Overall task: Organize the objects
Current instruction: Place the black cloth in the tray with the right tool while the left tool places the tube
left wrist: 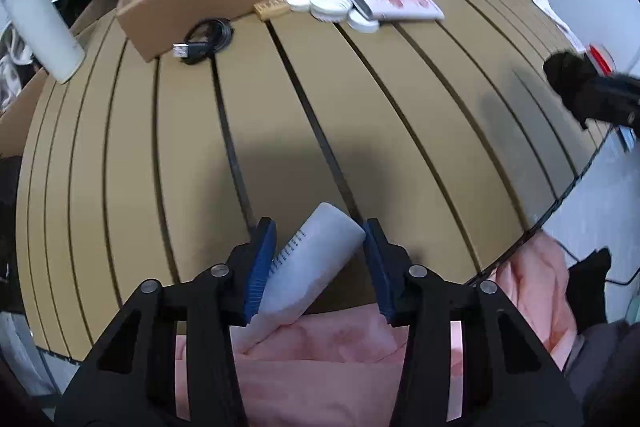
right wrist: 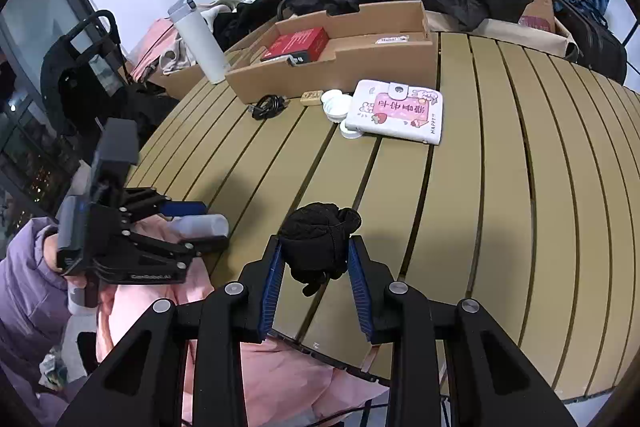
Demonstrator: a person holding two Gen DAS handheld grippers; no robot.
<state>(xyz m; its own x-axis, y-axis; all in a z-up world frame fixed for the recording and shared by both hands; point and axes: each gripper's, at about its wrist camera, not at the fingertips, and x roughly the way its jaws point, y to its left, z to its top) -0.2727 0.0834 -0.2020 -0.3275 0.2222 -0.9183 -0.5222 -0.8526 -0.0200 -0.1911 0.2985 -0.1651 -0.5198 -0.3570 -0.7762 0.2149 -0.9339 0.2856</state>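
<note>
Left hand-held gripper (left wrist: 320, 251): we're pinching a white bottle (left wrist: 308, 267), tilted.
Right hand-held gripper (right wrist: 316, 263): we're clamping a black cloth bundle (right wrist: 318, 239) above the tabletop (right wrist: 480, 207).

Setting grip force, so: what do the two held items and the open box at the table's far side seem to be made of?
White bottle in the left gripper: probably matte, slightly translucent plastic, with printed graduation marks. Black bundle in the right gripper: soft knit-looking fabric, crumpled and dull. Open box: plain brown cardboard with raw cut edges.
</note>
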